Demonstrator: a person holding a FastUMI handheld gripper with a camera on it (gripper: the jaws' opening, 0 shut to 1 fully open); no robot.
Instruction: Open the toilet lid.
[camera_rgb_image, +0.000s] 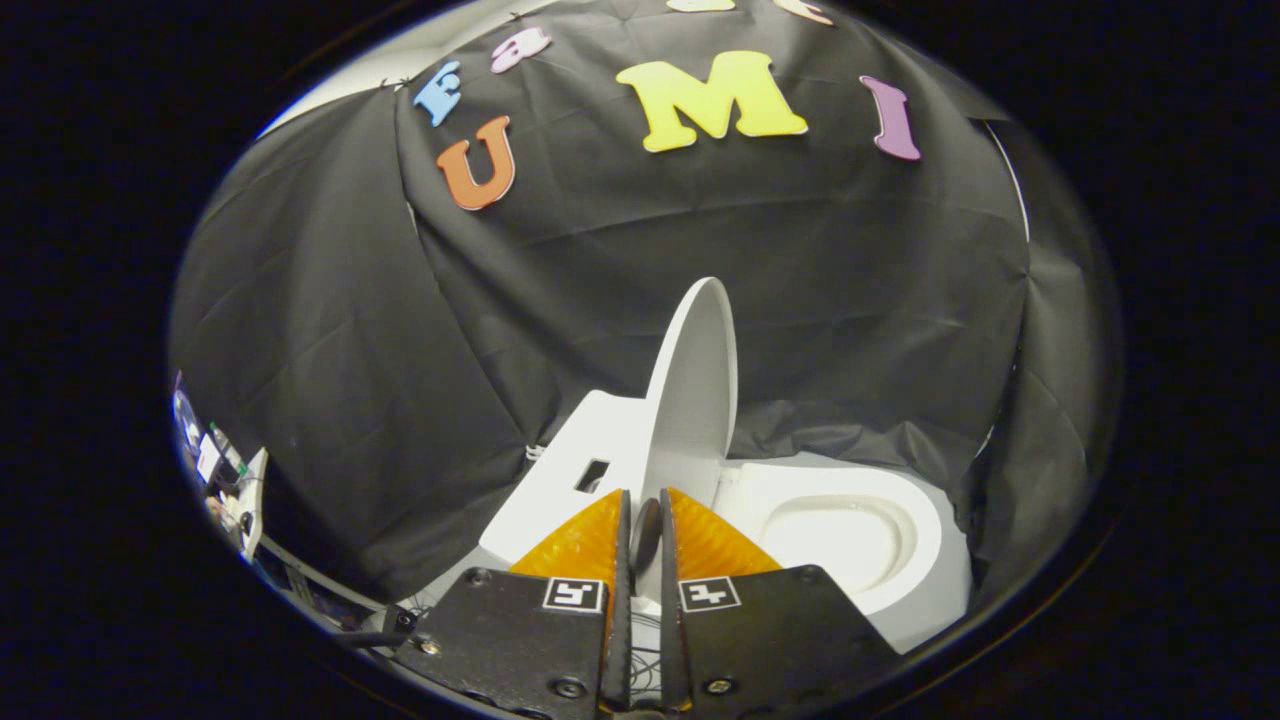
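Jaws of the gripper (645, 520) stand nearly together, with only a thin slit between the two fingers, and the near edge of the raised white plastic toilet lid (690, 400) sits in that slit. Both fingers (585, 545) lie against that edge, one on each side, so the jaws pinch the lid.

The lid is smooth, white and oval. It stands almost upright just ahead of the jaws, tilted slightly, its rounded top rising well above the fingertips against the black cloth wall (330, 350) beyond. Its inner face turns toward the bowl side.

To the right of the jaws and a little ahead lies the white toilet seat (850, 500), flat and uncovered, a rounded ring around the pale hollow of the bowl (840, 535). To the left of the jaws, behind the lid's hinge end, sits the white boxy tank body (570, 460) with a small dark rectangular slot in its top. Far off to the left, past the cloth, some small cluttered items (225, 480) show, too small to tell apart.
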